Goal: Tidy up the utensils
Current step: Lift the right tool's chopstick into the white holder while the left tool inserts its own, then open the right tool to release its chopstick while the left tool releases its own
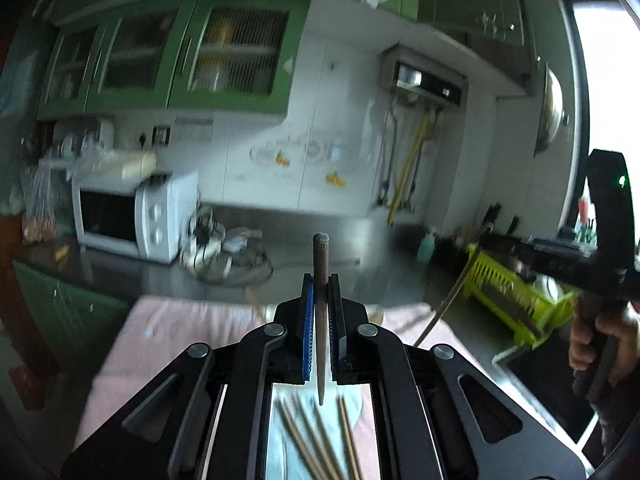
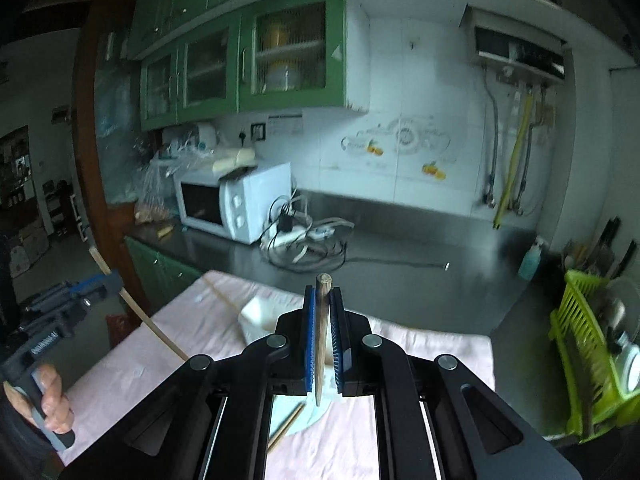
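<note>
My left gripper is shut on a dark wooden chopstick that runs along the fingers, blunt end forward. It is held above a pink cloth. Several loose chopsticks lie on a white plate below it. My right gripper is shut on a light wooden chopstick, also held above the pink cloth. In the left wrist view the right gripper body shows at the right with its chopstick. In the right wrist view the left gripper shows at the left with its chopstick.
A lime green dish rack stands at the right, also in the right wrist view. A white microwave and a tangle of cables sit on the dark counter behind. A white dish lies on the cloth.
</note>
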`<state>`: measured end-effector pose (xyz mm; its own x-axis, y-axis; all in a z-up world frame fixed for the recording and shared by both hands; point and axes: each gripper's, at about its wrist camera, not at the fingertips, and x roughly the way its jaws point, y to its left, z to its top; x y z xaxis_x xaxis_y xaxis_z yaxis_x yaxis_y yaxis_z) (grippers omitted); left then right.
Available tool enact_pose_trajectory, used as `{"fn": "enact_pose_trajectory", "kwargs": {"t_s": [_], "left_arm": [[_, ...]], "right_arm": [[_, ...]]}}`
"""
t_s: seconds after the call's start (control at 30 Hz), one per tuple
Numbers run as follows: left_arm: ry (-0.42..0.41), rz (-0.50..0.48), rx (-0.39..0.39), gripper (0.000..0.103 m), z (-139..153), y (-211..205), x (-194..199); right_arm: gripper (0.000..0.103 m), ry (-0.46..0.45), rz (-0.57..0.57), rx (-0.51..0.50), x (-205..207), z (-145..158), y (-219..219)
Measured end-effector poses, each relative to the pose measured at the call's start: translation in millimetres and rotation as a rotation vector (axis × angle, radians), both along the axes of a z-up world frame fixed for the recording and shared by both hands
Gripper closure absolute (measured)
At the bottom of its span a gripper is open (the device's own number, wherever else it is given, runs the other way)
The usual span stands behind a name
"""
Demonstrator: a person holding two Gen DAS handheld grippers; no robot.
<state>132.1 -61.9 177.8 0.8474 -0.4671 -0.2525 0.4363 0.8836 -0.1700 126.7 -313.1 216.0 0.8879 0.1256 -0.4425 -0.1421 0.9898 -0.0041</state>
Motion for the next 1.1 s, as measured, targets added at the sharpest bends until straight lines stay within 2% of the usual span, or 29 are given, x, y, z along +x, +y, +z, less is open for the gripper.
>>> {"fn": "enact_pose_trajectory", "kwargs": {"t_s": [0.17, 0.33, 0.5, 0.77, 0.83, 0.9, 0.97, 1.03, 1.1], "left_arm": [[-0.082, 0.03, -0.001, 0.098, 36, -17, 25], [-0.106, 0.068, 0.011, 0.098, 44, -33, 63], [-0.083, 0.118, 0.036, 0.098, 25, -43, 100], [0.035, 0.129, 0.058, 0.098, -23, -49, 137], [0.066, 0.112, 0.059, 0.097, -30, -48, 140], [0.084, 0.112, 0.066, 0.095, -35, -48, 141], [0.092, 0.103, 0.065, 0.088, -36, -47, 137], [0.096, 0.095, 0.056, 0.063, -34, -46, 132], [0.077, 0.094, 0.056, 0.06, -30, -44, 118]], "right_arm": [[0.096, -0.041, -0.026, 0.008, 23, 14, -9], [0.096, -0.038, -0.038, -0.004, 52, 7, -10], [0.096, -0.014, -0.034, 0.012, 76, -18, -12], [0.095, 0.078, -0.018, 0.015, 98, -63, -10], [0.092, 0.088, -0.022, 0.01, 98, -71, -10], [0.073, 0.089, -0.024, 0.013, 94, -74, -11], [0.062, 0.076, -0.033, 0.006, 87, -73, -11], [0.056, 0.057, -0.045, -0.015, 75, -71, -10], [0.051, 0.042, -0.055, -0.033, 61, -69, -8]]}}
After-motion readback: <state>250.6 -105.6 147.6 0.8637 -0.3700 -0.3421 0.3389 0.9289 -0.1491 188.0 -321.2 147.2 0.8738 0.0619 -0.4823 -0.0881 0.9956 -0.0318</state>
